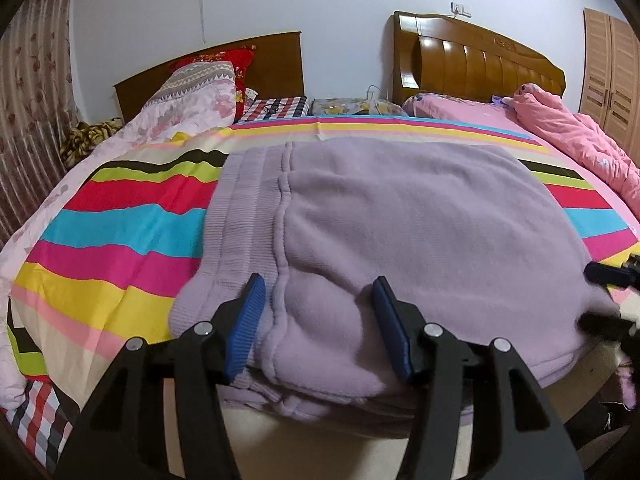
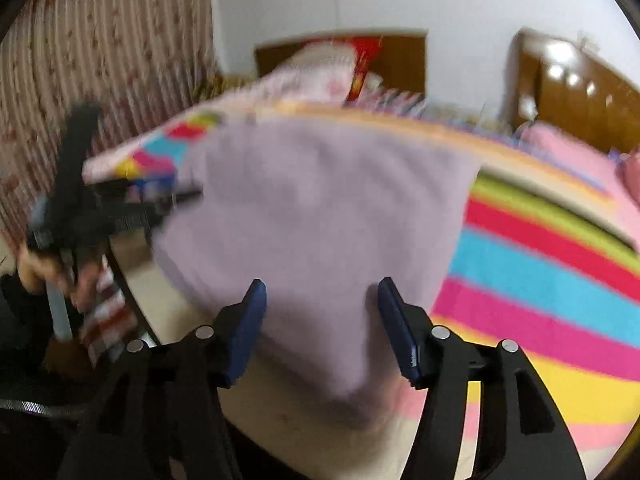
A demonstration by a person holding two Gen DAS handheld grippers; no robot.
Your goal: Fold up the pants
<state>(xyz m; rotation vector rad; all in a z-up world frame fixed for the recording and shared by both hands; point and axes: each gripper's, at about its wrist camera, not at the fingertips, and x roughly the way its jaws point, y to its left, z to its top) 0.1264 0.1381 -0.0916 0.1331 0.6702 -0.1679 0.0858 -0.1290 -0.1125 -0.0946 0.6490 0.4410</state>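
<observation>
Two grippers reach for the near edge of the soft purple pants on the bed.

The pants (image 1: 400, 232) lie flat in the middle of the frame on a striped sheet (image 1: 120, 216), likely so they are easy to fold. They look thick and fuzzy, with a ribbed band at the left. The left gripper (image 1: 318, 328) stands open around a bump of the near hem, low in the frame; I cannot tell if the blue pads (image 1: 246, 328) press it. The right gripper (image 2: 320, 328) is open too, around a corner of the pants in its blurry view.
</observation>
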